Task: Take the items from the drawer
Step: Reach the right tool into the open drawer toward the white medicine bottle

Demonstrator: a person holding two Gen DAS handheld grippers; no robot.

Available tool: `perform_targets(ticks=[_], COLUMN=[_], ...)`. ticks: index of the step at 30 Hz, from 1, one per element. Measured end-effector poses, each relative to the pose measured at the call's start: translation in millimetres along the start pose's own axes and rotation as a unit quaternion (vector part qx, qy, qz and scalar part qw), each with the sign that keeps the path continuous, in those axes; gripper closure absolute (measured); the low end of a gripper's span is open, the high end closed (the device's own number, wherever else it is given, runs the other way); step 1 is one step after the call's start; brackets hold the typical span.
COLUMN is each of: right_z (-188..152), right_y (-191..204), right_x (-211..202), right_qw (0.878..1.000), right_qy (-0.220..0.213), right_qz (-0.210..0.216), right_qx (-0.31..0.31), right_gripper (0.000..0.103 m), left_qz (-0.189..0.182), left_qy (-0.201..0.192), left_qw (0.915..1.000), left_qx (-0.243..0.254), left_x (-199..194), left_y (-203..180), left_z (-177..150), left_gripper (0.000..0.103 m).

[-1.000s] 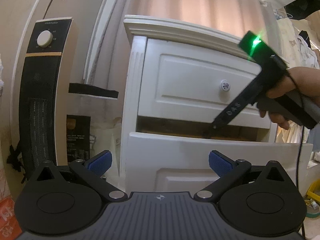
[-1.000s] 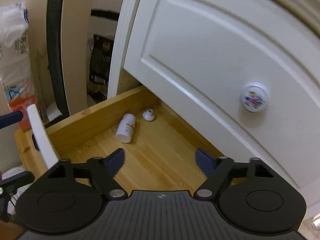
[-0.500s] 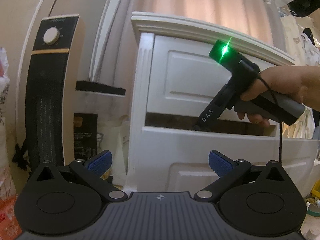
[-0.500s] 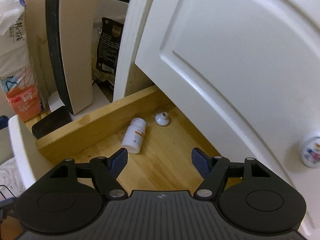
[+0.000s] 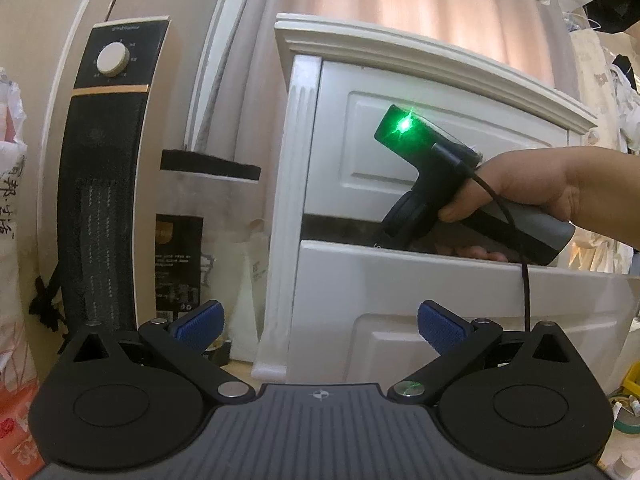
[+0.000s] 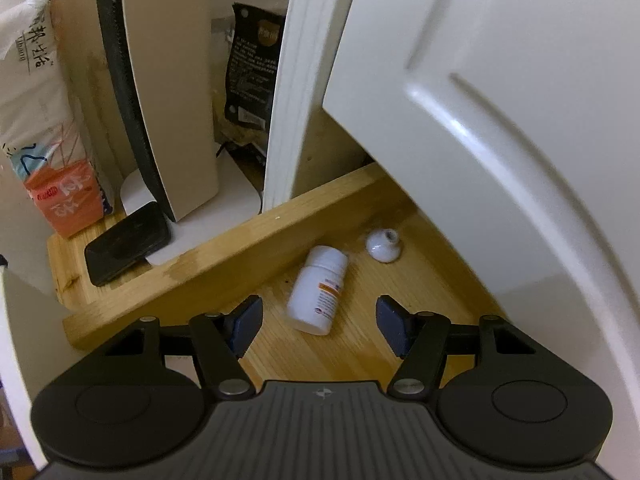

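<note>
The lower drawer [image 5: 440, 276] of a white cabinet stands pulled open. In the right wrist view a white pill bottle [image 6: 318, 290] lies on its side on the wooden drawer floor [image 6: 360, 344], with a small white knob [image 6: 383, 245] just beyond it. My right gripper [image 6: 318, 322] is open and reaches down into the drawer, its fingertips on either side of the bottle's near end. In the left wrist view its body [image 5: 424, 172] dips behind the drawer front. My left gripper [image 5: 320, 322] is open and empty, in front of the cabinet.
A tall heater [image 5: 108, 184] stands left of the cabinet, with a black phone [image 6: 126, 242] on the floor by its base and a tissue pack [image 6: 48, 128] further left. The closed upper drawer front [image 6: 500, 100] overhangs the open drawer closely.
My right gripper has moved deeper into the drawer and toward the bottle, which now lies between its fingertips. The left gripper has drifted left, staying open.
</note>
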State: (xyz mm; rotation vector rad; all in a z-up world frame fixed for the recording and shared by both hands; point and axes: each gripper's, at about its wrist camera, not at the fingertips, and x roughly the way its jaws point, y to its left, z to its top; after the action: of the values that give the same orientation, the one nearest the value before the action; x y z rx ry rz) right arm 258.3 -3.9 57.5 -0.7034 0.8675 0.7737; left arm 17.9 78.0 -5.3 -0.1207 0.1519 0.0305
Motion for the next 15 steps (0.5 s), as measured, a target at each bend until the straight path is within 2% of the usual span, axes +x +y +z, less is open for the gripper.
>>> perform_targets(ticks=[15], right_z=[11], right_y=[6], right_x=[36], right_qw=[0.999], right_qy=[0.03], right_qz=[-0.01], right_qx=[-0.007], right_gripper=[0.039], left_qz=[0.005], left_qy=[0.011], left_qw=[0.9998], left_qx=[-0.014], left_x=[12], left_y=[7], left_z=[-6], left_gripper=[0.0])
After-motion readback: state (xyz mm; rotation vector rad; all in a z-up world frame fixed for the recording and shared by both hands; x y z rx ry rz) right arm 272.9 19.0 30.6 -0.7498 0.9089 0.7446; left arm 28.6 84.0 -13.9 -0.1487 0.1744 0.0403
